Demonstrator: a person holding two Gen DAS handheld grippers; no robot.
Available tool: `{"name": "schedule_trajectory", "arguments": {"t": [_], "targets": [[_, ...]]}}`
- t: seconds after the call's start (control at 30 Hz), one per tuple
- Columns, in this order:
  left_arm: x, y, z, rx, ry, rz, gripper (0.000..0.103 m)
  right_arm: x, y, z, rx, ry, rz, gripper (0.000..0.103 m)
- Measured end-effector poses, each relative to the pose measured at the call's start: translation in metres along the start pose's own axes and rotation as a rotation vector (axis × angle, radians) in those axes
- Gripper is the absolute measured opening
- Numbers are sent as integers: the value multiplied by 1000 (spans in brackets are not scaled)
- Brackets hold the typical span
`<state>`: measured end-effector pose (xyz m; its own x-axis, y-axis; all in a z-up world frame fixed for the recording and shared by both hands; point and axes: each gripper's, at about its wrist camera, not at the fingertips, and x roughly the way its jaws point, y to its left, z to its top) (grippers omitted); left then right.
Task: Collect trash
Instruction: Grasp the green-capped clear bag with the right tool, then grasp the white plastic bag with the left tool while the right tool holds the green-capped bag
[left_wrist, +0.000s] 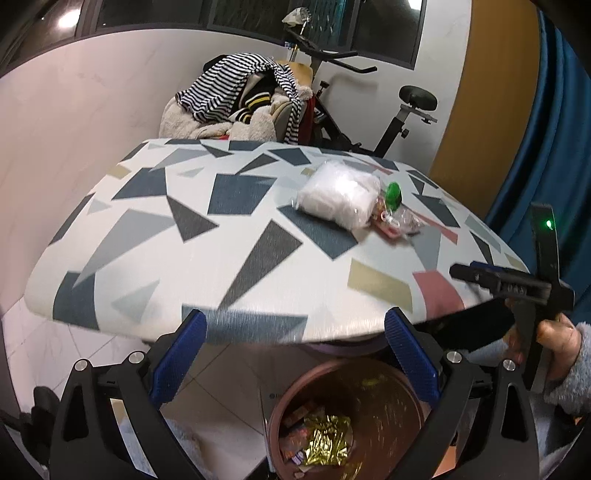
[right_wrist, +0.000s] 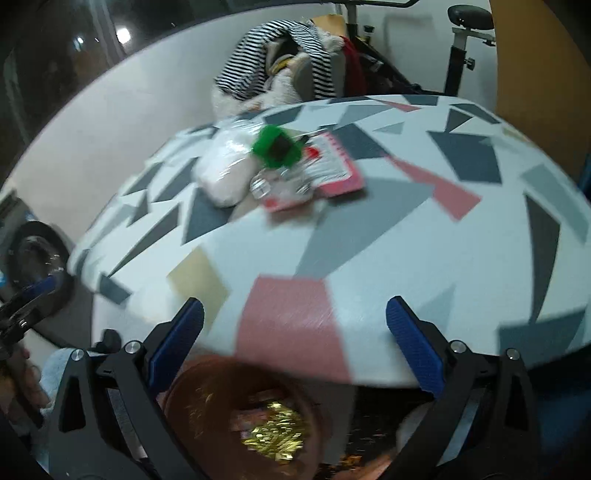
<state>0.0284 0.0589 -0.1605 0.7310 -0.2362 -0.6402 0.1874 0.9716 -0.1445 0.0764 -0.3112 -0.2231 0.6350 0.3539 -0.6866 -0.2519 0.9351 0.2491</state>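
Note:
A patterned table (left_wrist: 155, 236) holds a pile of trash: a white plastic bag (left_wrist: 338, 195), a green-capped item (left_wrist: 393, 194) and a red and pink wrapper (left_wrist: 391, 227). The same bag (right_wrist: 225, 173), green piece (right_wrist: 277, 147) and wrapper (right_wrist: 325, 166) show in the right wrist view. A brown bin (left_wrist: 402, 391) stands on the floor below the table edge with gold foil (left_wrist: 325, 443) and wrappers inside; it also shows in the right wrist view (right_wrist: 207, 402). My left gripper (left_wrist: 295, 354) is open and empty above the bin. My right gripper (right_wrist: 295, 343) is open and empty at the table's near edge.
A chair piled with striped clothes (left_wrist: 236, 96) and an exercise bike (left_wrist: 402, 110) stand behind the table. A blue curtain (left_wrist: 546, 147) hangs at the right. The right gripper's body (left_wrist: 517, 284) shows at the right of the left wrist view. The floor is tiled.

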Motion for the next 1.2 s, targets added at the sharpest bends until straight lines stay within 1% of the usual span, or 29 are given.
{"name": "schedule_trajectory", "arguments": {"t": [0.07, 0.1, 0.13, 0.17, 0.23, 0.33, 0.43, 0.57, 0.6, 0.63, 0.67, 0.7, 0.77, 0.83, 0.9, 0.97, 1.03, 1.1, 1.13, 1.2], "targets": [[4, 1, 8, -2, -8, -6, 95, 0, 0, 11, -4, -30, 1, 97], [7, 2, 13, -5, -13, -11, 95, 2, 1, 26, -15, -54, 22, 97], [9, 2, 16, -7, -15, -13, 95, 5, 1, 30, -18, -58, 31, 96], [12, 2, 20, -11, -17, -16, 95, 8, 1, 37, -22, -61, 44, 88], [18, 4, 26, -25, -19, -23, 95, 21, 3, 57, -31, -61, 74, 75], [27, 7, 30, -60, -14, -38, 95, 39, 10, 78, -53, -60, 85, 69], [36, 10, 31, -85, 2, -46, 95, 58, 20, 93, -89, -45, 77, 69], [48, 14, 29, -115, 28, -61, 95, 82, 25, 105, -108, -15, 56, 68], [48, 14, 29, -120, 31, -67, 95, 84, 26, 105, -109, -10, 54, 65], [51, 15, 29, -133, 39, -85, 95, 89, 25, 106, -110, 6, 57, 47], [53, 16, 30, -146, 42, -105, 95, 90, 24, 107, -106, 15, 62, 46], [54, 18, 31, -164, 43, -125, 95, 84, 20, 107, -83, -7, 97, 46], [57, 21, 34, -194, 46, -147, 95, 77, 18, 106, -75, -34, 122, 45], [66, 24, 39, -232, 60, -158, 95, 63, 15, 106, -64, -80, 142, 44], [77, 22, 47, -260, 75, -188, 95, 46, 10, 109, -42, -133, 150, 44], [94, 15, 60, -268, 103, -244, 95, 37, 4, 110, -11, -160, 155, 44], [112, 7, 73, -260, 124, -256, 95, 30, -1, 111, 12, -173, 161, 44], [132, 3, 84, -280, 153, -268, 95, 23, -5, 108, 25, -187, 163, 44], [143, 3, 89, -313, 169, -278, 95, 21, -6, 108, 24, -189, 160, 44], [161, 4, 95, -401, 188, -330, 95, 18, -8, 106, 24, -194, 153, 44]]}}
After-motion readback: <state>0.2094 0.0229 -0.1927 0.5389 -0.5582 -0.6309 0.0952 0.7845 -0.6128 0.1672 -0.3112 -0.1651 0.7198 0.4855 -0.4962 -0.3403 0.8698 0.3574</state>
